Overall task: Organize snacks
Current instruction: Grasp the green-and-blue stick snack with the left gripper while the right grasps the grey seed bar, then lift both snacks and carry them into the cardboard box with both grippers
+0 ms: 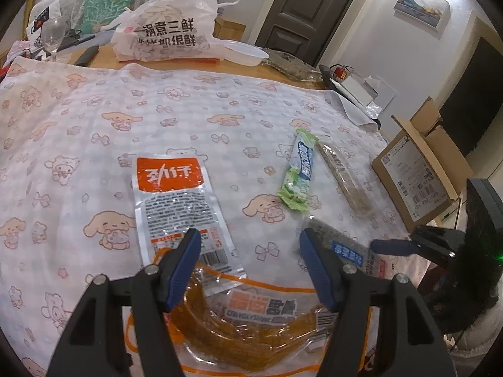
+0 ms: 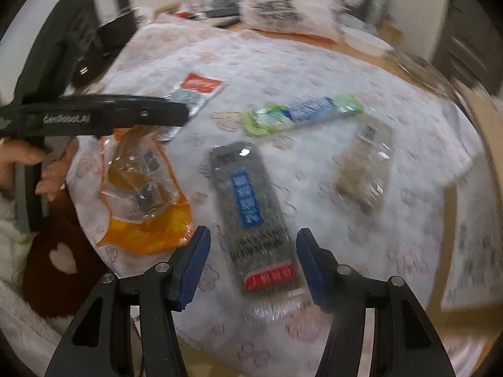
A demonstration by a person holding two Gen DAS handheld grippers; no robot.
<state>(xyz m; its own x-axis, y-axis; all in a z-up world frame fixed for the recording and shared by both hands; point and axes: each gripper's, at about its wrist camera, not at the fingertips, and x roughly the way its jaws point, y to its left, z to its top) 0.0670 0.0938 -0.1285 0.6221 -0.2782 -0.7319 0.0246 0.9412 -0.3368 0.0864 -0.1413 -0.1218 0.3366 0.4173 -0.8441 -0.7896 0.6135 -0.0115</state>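
Observation:
Several snacks lie on a cartoon-print cloth (image 1: pixel 125 100). My left gripper (image 1: pixel 248 242) is open above a clear orange-edged snack bag (image 1: pixel 251 323) and beside a silver packet with an orange label (image 1: pixel 179 201). A green and blue candy bar (image 1: pixel 300 169), a clear brown bar (image 1: pixel 344 179) and a grey bar with a blue label (image 1: pixel 345 251) lie to the right. My right gripper (image 2: pixel 253 242) is open, with the grey bar (image 2: pixel 251 207) lying between its fingers. The orange-edged bag (image 2: pixel 141 188), the green bar (image 2: pixel 301 113), the brown bar (image 2: pixel 364 163) and the silver packet (image 2: pixel 195 94) show there too.
A white printed plastic bag (image 1: pixel 166 28), a white plastic container (image 1: pixel 245 51) and a wine glass (image 1: pixel 53 34) stand at the table's far edge. An open cardboard box (image 1: pixel 418 169) sits to the right of the table. The left gripper's body (image 2: pixel 94 113) crosses the right wrist view.

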